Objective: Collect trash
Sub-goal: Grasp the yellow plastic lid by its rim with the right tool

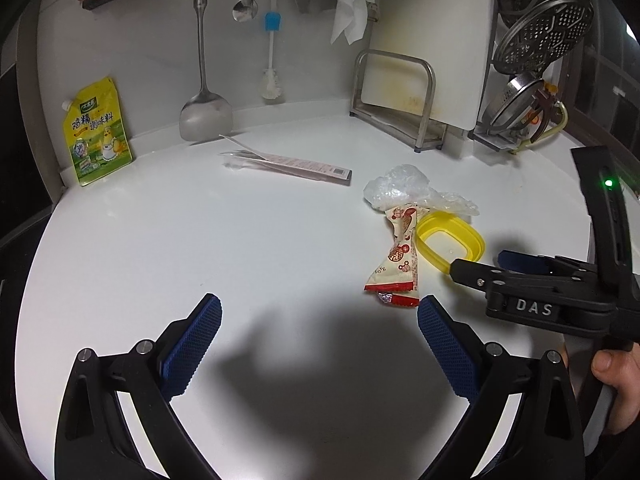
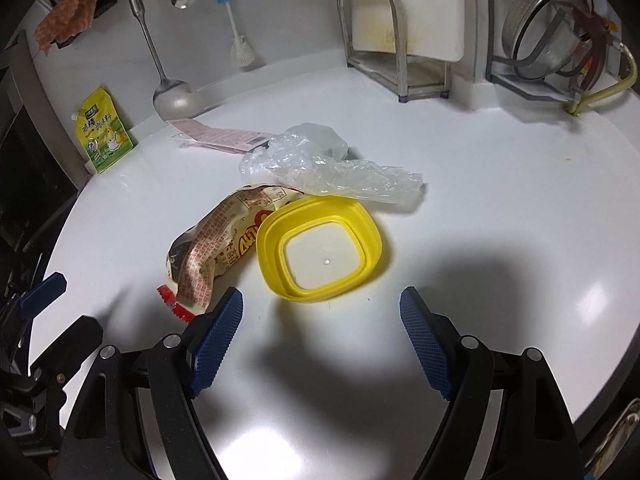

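We hold both claws over the white surface, neither gripping anything. Our right claw stands with its jaws spread wide and empty, and the yellow lid lies flat just ahead of it, nearly centred between the blue pads. Our left claw is likewise spread and empty, hovering over bare surface.

The trash sits in one cluster. The snack wrapper lies ahead and to the left of the right claw, touching the lid's left edge; its long axis runs from the red crimped end near the left pad away toward the crumpled clear plastic bag, which rests just beyond the lid and overlaps its far rim. From the left claw, the snack wrapper lies ahead and to the right, its red end just beyond the right pad, its length pointing away.

A long pink packet lies farther off, ahead of the left claw.

We judge the right claw nearer the lid and bag, the left claw comparably close to the wrapper's red end.
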`<state>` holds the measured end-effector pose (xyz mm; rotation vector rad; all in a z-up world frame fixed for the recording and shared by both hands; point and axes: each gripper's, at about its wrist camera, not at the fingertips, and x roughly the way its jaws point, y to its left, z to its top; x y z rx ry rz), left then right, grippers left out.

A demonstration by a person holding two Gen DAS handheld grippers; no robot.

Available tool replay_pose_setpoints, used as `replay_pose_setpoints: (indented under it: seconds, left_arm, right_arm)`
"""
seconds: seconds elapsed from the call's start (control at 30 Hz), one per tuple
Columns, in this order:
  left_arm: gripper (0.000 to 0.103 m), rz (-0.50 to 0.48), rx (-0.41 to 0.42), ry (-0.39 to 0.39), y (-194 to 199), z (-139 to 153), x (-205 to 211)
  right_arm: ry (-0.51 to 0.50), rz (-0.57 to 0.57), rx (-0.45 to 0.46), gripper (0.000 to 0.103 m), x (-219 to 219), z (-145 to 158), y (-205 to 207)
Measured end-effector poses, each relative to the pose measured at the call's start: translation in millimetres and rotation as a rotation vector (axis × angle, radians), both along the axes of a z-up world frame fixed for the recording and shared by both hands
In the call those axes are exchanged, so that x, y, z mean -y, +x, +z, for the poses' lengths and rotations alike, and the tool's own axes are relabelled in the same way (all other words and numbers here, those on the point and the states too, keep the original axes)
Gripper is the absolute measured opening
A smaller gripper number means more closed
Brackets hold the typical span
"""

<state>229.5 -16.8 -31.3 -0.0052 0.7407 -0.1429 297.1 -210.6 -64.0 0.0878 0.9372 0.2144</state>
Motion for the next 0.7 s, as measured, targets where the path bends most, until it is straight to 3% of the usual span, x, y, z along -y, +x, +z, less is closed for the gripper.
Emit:
replay_pose_setpoints:
  seconds: [0.57, 0.7]
  left_arm:
    - [0.096, -0.008, -0.009, -0.004, 6, 1, 3]
    - [0.096, -0.007, -0.008, 0.001, 7, 1, 6]
  right_arm:
    - [-0.075, 0.049, -0.016, 0.077, -20, -8, 33]
    - [-0.101, 0.050, 0.002, 0.070, -20, -8, 31]
